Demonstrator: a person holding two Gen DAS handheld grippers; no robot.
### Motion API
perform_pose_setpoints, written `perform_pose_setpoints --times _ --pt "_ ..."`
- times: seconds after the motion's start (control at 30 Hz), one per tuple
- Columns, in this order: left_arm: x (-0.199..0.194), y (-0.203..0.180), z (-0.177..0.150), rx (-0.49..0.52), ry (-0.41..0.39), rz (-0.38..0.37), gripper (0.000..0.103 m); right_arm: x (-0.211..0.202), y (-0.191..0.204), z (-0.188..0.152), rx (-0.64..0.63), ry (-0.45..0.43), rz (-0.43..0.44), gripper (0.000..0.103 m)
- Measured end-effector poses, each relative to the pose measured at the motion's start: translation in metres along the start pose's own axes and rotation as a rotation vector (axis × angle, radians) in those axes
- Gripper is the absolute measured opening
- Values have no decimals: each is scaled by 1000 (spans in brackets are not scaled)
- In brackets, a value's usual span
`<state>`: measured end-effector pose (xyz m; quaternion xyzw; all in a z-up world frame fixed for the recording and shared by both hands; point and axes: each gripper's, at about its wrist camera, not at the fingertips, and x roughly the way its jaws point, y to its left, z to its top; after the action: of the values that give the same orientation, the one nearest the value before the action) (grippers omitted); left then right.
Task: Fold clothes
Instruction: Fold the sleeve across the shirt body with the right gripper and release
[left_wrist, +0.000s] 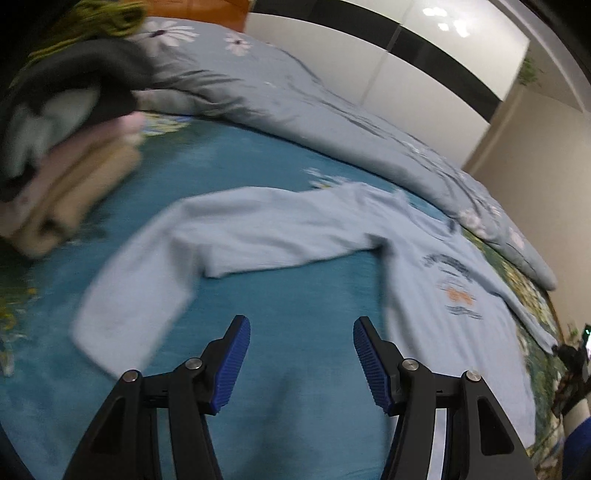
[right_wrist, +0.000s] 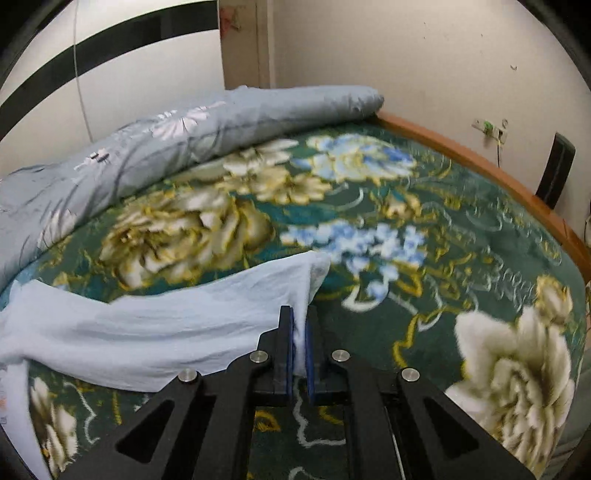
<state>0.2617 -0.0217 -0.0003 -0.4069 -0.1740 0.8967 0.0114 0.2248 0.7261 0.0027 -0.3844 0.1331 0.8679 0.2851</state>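
Blue pads, left gripper (left_wrist: 301, 363): my jaws stand wide apart with nothing between them, hovering over bare bed cover.
Right gripper (right_wrist: 300, 343): my jaws are pinched on the end of a sleeve (right_wrist: 159, 325), the cloth bunched between the pads.
Shirt (left_wrist: 436, 280): pale blue, long-sleeved, lying spread on the bed, printed front up; it sits ahead and to the right of my left gripper.
Near sleeve in the left view (left_wrist: 147, 273): bent back on itself, cuff towards my left gripper, not touching it.
Held sleeve: runs from my right gripper off to the left, lifted slightly off the cover.
Bed cover (right_wrist: 424, 236): teal and dark green with big cream and blue flowers.
Folded pile (left_wrist: 74, 177): tan, pink and dark clothes stacked at the far left; blurred.
Quilt (left_wrist: 295, 96): grey-blue with daisies, rolled along the far side of the bed.
Bed frame (right_wrist: 480, 162): orange wood along the wall.
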Motion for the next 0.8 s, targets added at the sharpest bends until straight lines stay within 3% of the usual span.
perform_pose_setpoints --times 0.1,0.17,0.23,0.27,0.43,0.6,0.63,0.7,0.73,0.8 --pt "-8 30 2 -46 -15 54 62 -5 -1 -3 -6 -5 11 7" --pt "-12 47 2 -80 -20 85 62 -15 -1 -4 -13 -20 16 15" --pt "-16 65 -2 -122 -24 117 63 -31 -2 -4 -8 -66 19 44" --pt "-17 71 -4 -136 -25 128 63 -40 -3 -4 0 -89 32 49" --pt "-16 97 -13 -229 -19 169 63 -86 -2 -19 -8 -154 134 50" --pt "-11 103 -15 -271 -16 159 61 -111 11 -42 -51 -153 209 50" --pt "-10 101 -15 -266 -18 146 55 -113 13 -46 -53 -147 223 50" --pt "-6 96 -14 -253 -12 130 35 -117 19 -54 -53 -132 253 50" --pt "-4 93 -13 -241 -8 136 15 -118 22 -58 -59 -125 264 50" --pt "-3 88 -9 -203 -12 159 6 -120 30 -64 -78 -113 283 50"
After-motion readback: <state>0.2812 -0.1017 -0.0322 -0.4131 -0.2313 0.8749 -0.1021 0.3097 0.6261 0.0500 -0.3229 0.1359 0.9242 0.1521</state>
